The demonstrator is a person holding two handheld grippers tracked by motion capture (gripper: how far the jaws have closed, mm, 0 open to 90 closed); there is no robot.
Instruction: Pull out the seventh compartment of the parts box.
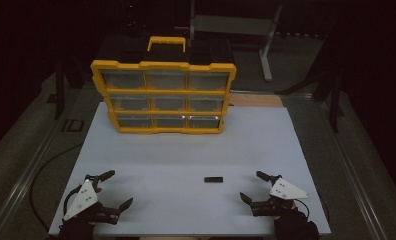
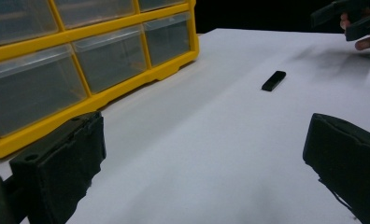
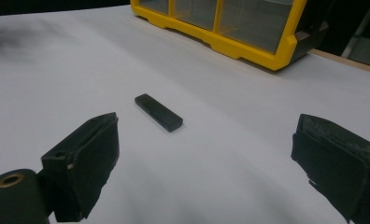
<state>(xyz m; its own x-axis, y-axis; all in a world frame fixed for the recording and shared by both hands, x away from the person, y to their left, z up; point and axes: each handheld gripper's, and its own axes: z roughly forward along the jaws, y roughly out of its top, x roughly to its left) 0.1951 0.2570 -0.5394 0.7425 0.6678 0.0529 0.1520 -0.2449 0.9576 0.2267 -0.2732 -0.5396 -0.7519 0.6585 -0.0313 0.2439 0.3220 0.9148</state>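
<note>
- A small black rectangular bar (image 1: 213,179) is seen flat on the white tabletop (image 1: 186,155), near its front edge and right of centre, untouched.
- The left gripper (image 1: 111,190) is held at the front left corner, jaws spread wide, nothing between them.
- The right gripper (image 1: 251,186) is held at the front right corner, jaws likewise spread and empty; the bar lies just beyond them.
- A yellow drawer organiser (image 1: 163,97) with clear drawers is stood at the rear edge.
</note>
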